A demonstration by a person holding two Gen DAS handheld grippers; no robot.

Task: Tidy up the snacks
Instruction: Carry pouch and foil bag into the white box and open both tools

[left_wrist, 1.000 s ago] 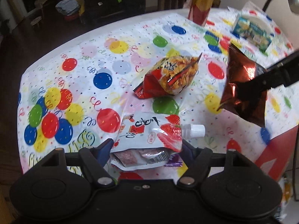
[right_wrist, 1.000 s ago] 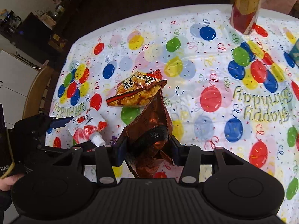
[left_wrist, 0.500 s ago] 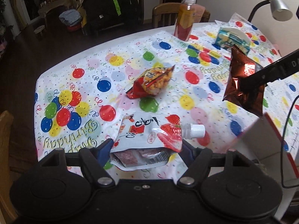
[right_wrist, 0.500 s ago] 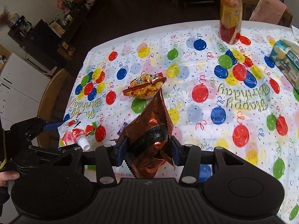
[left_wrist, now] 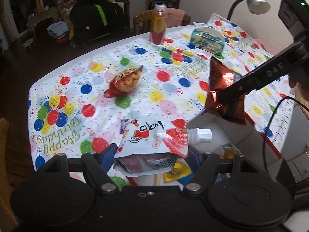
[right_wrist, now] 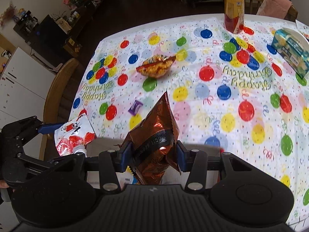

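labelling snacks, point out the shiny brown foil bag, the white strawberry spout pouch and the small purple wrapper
shiny brown foil bag (left_wrist: 222,89), left wrist view, upper panel
white strawberry spout pouch (left_wrist: 152,137), left wrist view, printed front
small purple wrapper (right_wrist: 135,107), right wrist view, centre

a home dining room: a table under a balloon-print birthday cloth (right_wrist: 241,89), wooden chairs (right_wrist: 58,89) around it, a backpack (left_wrist: 96,19) and piled clothes behind, a desk lamp (left_wrist: 256,0), and cluttered shelves (right_wrist: 48,25) along the wall.
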